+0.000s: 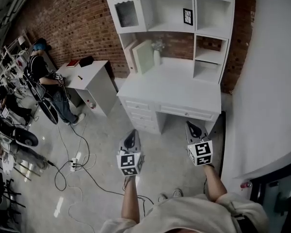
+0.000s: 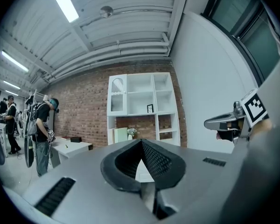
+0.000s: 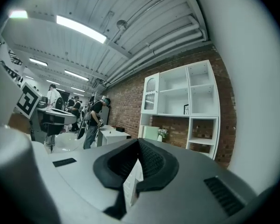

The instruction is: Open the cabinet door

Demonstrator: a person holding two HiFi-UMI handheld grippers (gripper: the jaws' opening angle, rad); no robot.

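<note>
Cabinet door: the white arched, glass-panelled cabinet door (image 1: 127, 11) appears shut at the upper left of the white shelf unit (image 1: 203, 28), ahead of and above both sets of fingers and well apart from them, its long axis upright.
Left gripper: the grey left gripper (image 1: 131, 139) points level at the unit, fingers pressed together on nothing.
Right gripper: the grey right gripper (image 1: 194, 129) is likewise closed and empty.
Nearer hand: the left, by judgement; the door lies on its side.
Open room: bare floor (image 1: 160, 154) runs ahead of the fingers to the white desk surface (image 1: 184, 89), whose front edge stands under the door.

White cabinet door (image 1: 127, 12), arched glass, shut, hutch's (image 1: 167, 13) upper left
</note>
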